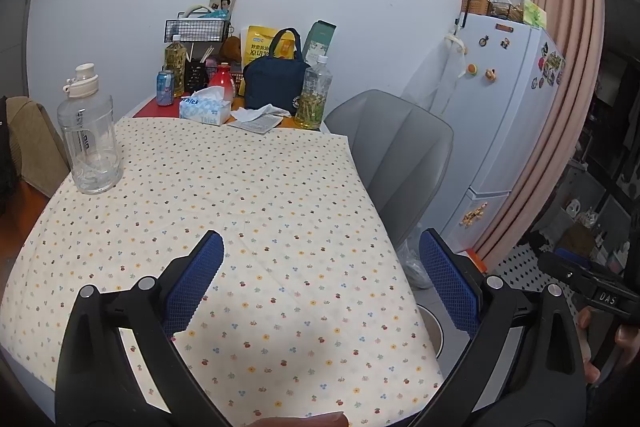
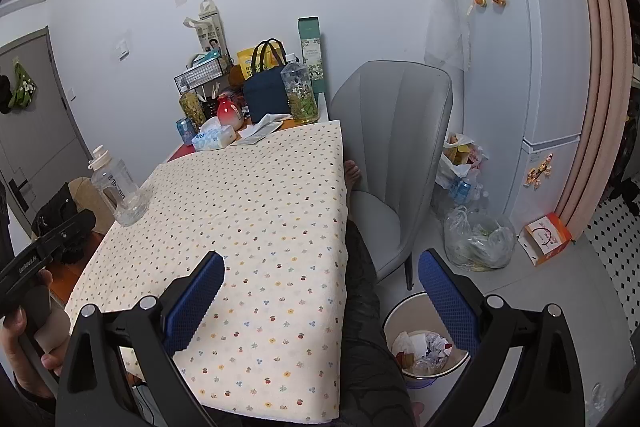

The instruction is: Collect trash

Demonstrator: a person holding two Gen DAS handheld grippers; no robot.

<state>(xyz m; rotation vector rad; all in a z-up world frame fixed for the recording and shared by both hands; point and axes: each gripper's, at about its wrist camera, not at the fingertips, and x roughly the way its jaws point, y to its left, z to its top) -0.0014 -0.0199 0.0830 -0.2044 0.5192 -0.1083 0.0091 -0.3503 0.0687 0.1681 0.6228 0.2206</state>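
My left gripper (image 1: 320,259) is open and empty above the near right part of the table with the flowered cloth (image 1: 248,195). My right gripper (image 2: 320,267) is open and empty over the table's right edge (image 2: 340,211). A round trash bin (image 2: 426,343) holding crumpled paper and wrappers stands on the floor right of the table, below my right gripper; its rim shows in the left wrist view (image 1: 434,331). A crumpled white tissue (image 1: 260,113) and a printed paper (image 1: 256,125) lie at the far end of the table; the tissue also shows in the right wrist view (image 2: 266,123).
A clear water bottle (image 1: 90,135) stands at the table's left. At the far end are a tissue box (image 1: 205,110), a blue can (image 1: 165,87), tea bottles (image 1: 313,95), a navy bag (image 1: 276,79). A grey chair (image 2: 392,163), plastic bags (image 2: 478,237), an orange box (image 2: 546,237) and a fridge (image 2: 536,67) are right.
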